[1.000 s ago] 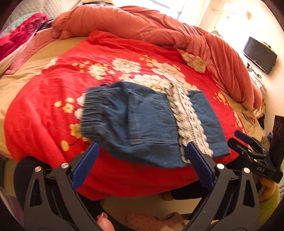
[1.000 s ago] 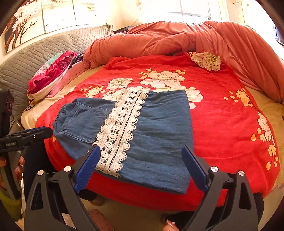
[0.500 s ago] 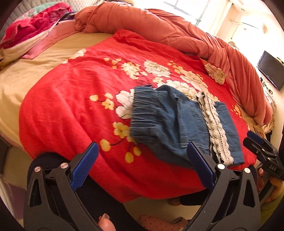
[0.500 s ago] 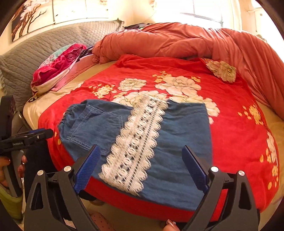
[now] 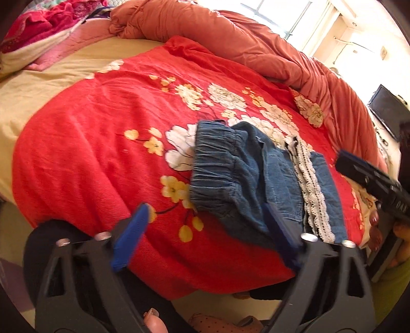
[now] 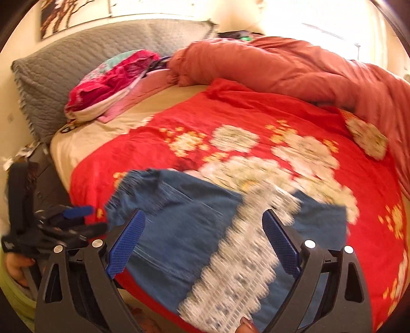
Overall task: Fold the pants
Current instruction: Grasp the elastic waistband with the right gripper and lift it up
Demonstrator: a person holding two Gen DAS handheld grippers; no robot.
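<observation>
Your denim pants point(image 5: 258, 176) lie folded on the red floral bedspread point(image 5: 97, 143) at the bed's near edge, toward 4 o'clock; an orange quilt point(image 5: 230, 38) is bunched at 12. Your left claw point(image 5: 205, 235) has just been closing with nothing between its pads. Your right claw point(image 6: 202, 246) hangs released over the pants.

Daylight poured in from the window point(image 5: 279, 23) at the far side and washed the wall beside it to near white. My right wrist view was smeared with motion blur: the flowers on the red blanket point(image 6: 256, 112) and the lace strip point(image 6: 238, 271) broke into streaks. The left wrist view was sharper, though its near blue fingers point(image 5: 130, 238) looked soft. Both pictures bowed at the edges, with black corners.
</observation>
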